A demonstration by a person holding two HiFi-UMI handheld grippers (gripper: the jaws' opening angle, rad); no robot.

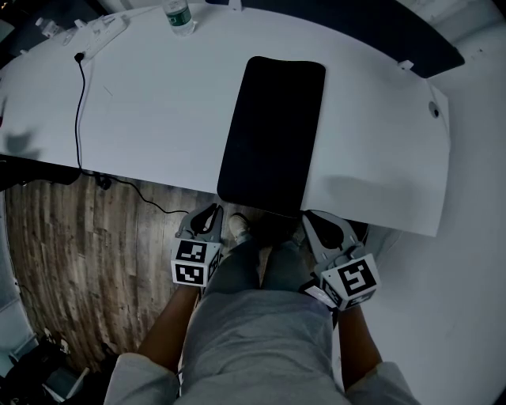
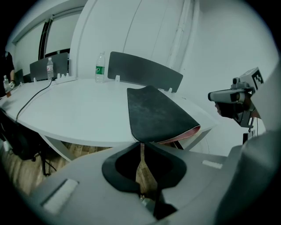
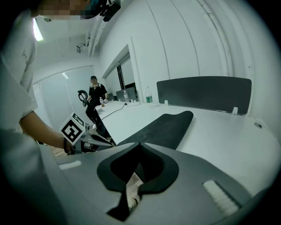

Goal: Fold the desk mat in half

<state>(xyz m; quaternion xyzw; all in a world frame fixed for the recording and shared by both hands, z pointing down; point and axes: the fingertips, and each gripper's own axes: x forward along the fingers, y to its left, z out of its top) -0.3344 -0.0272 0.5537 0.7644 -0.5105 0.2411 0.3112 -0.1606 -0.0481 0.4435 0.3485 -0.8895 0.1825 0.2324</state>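
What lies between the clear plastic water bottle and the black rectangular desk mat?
Only bare white tabletop separates bottle and mat, in the head view.

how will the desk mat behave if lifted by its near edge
The desk mat looks thin, so probably light for its size. Its near edge overhangs the white table and bows, pink underside showing, so it likely flops when lifted.

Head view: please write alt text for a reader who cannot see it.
A black desk mat lies flat on a white table, its near end overhanging the edge. The left gripper and right gripper are beside its near corners.
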